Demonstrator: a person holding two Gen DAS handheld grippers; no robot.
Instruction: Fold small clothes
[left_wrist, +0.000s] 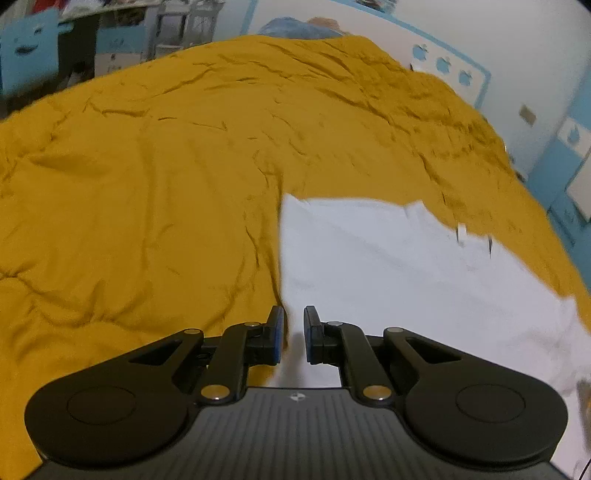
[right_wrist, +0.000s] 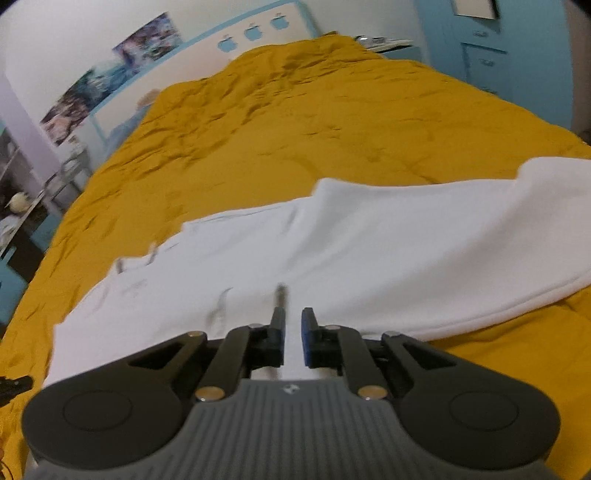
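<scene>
**Two thin pinches on a white garment, with plenty of cloth free to slip**

The white garment (left_wrist: 406, 266) lies on the mustard bedspread (left_wrist: 147, 166), filling the lower right of the left wrist view and the middle band of the right wrist view (right_wrist: 332, 251). Its far edge is rumpled and partly doubled over, and a thick fold rides along the right side of the right wrist view. Small dark marks near its upper edge are too blurred to identify.

The left gripper (left_wrist: 293, 332) sits at the garment's left border, its jaws drawn close with a narrow strip of white cloth between them; the pads appear to pinch that edge. The right gripper (right_wrist: 293, 334) is over the middle of the near side, jaws likewise nearly together on white cloth, with a crease running away from the tips as though the fabric is drawn taut there.

The main risk, as a judgement, is a slipped grip. Each hold looks shallow, taking only an edge, so a quick lift or a pull sideways could draw the cloth out of one gripper and let that side drop in a heap. A second risk is catching the bedspread: the left gripper works right at the line where white meets mustard, and a pinch that took both layers would drag the cover along. A third is an uneven fold, since the far edge is already bunched and the two holds do not look symmetric; carrying them over at different rates would leave the garment skewed. Both views are smeared, so exact contact is hard to confirm.
</scene>
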